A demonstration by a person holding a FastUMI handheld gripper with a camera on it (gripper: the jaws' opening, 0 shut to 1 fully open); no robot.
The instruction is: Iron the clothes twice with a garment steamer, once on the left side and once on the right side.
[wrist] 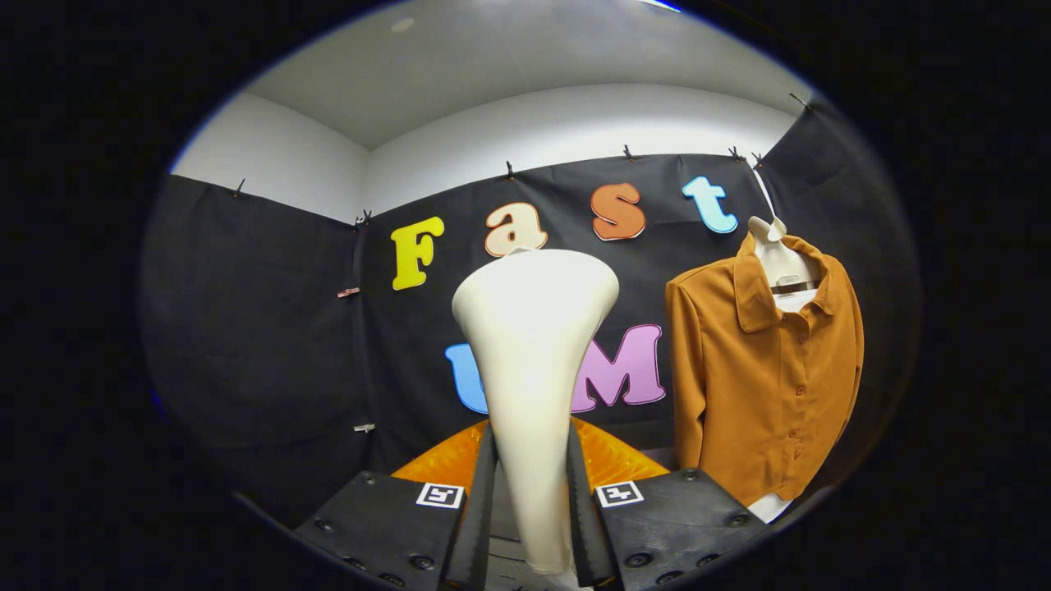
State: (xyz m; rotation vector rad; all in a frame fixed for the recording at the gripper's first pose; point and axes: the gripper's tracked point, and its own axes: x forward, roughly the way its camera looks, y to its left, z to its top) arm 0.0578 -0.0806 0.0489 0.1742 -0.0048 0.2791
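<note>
Gripper view takes the brown shirt (768,369) as its landmark: it hangs buttoned on a white hanger (780,258) against the black booth wall, off to the right of everything else and well beyond the claw. Left of the shirt and much nearer, the cream garment steamer (532,361) stands upright, its wide head on top. Its narrow handle sits clamped between both black fingers (480,513) of the claw (530,525), over an orange surface (612,460).
</note>
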